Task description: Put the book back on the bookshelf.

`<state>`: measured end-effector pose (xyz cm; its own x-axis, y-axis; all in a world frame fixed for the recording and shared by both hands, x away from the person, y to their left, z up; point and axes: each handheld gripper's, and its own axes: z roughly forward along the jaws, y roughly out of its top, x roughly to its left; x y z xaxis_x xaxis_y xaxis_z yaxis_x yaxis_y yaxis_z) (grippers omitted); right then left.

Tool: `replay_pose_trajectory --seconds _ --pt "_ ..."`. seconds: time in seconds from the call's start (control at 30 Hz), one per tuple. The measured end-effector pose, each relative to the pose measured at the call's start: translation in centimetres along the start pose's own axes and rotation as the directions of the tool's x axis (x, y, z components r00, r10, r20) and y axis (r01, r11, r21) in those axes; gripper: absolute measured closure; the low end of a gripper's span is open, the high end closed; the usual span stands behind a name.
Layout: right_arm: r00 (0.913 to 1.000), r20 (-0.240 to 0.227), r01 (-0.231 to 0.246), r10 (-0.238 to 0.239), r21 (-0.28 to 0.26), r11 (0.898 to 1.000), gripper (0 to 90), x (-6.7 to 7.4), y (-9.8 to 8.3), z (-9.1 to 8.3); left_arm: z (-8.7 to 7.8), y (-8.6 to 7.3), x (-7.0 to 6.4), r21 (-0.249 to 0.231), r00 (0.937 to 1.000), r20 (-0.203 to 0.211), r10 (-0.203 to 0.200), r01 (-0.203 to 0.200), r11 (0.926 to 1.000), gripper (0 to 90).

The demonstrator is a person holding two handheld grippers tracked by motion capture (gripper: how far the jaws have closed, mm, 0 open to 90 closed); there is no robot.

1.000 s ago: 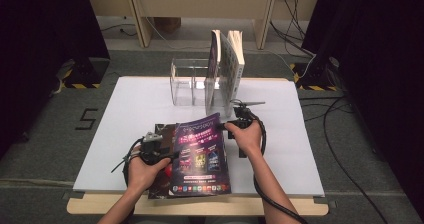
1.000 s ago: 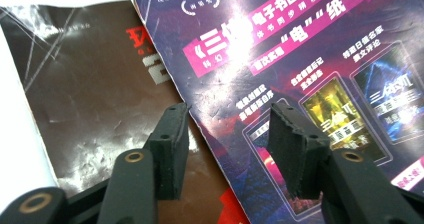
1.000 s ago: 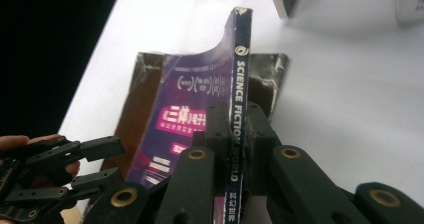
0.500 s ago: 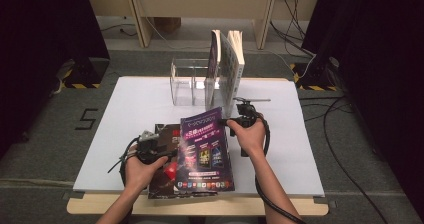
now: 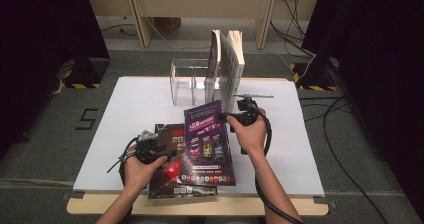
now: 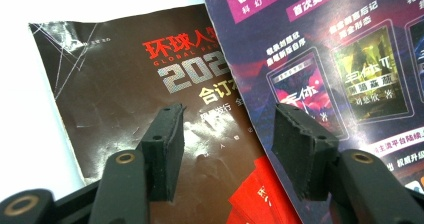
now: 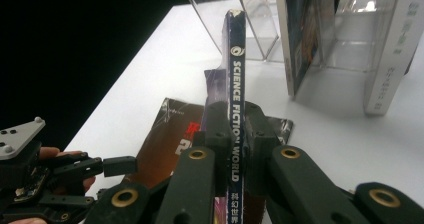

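A purple magazine (image 5: 207, 144) is raised off the table, tilted up on its right side. My right gripper (image 5: 228, 117) is shut on its spine (image 7: 235, 84), which reads "Science Fiction World". Under it a dark brown magazine (image 5: 169, 134) lies flat on the white tabletop (image 5: 125, 114). My left gripper (image 5: 165, 154) hovers over that brown cover (image 6: 150, 84), beside the purple magazine's edge (image 6: 340, 59). Its jaws have just opened a little wider, and the left gripper (image 6: 227, 119) holds nothing between them.
A clear acrylic book stand (image 5: 182, 81) sits at the back of the table. Two books (image 5: 216, 59) (image 5: 235, 59) stand upright at its right end, just beyond the right gripper. Cables (image 5: 345, 134) trail on the floor to the right.
The right gripper has risen with the purple magazine, which now stands steeper and uncovers more of the brown magazine. The left hand has stayed where it was.
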<state>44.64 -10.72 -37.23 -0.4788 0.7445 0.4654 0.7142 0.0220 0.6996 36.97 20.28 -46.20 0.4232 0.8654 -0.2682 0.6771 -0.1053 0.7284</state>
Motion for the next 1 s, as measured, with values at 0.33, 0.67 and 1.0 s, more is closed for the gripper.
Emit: replay_pose_trajectory --seconds 0.33,0.67,1.0 --pt "0.9996 0.017 0.023 -0.022 -0.073 0.997 84.4 0.9 0.3 -0.8 0.0 0.0 0.1 -0.001 1.0000 -0.007 0.000 0.000 1.0000 45.9" --pt "0.9975 0.043 0.060 -0.055 -0.122 0.991 84.4 1.6 0.8 -1.3 0.0 0.0 0.2 0.002 1.0000 -0.008 0.003 -0.003 1.0000 45.8" --pt "0.9961 0.055 0.077 -0.070 -0.155 0.985 84.3 2.0 1.0 -1.6 -0.1 0.0 0.3 -0.001 1.0000 -0.009 0.002 -0.002 1.0000 45.7"
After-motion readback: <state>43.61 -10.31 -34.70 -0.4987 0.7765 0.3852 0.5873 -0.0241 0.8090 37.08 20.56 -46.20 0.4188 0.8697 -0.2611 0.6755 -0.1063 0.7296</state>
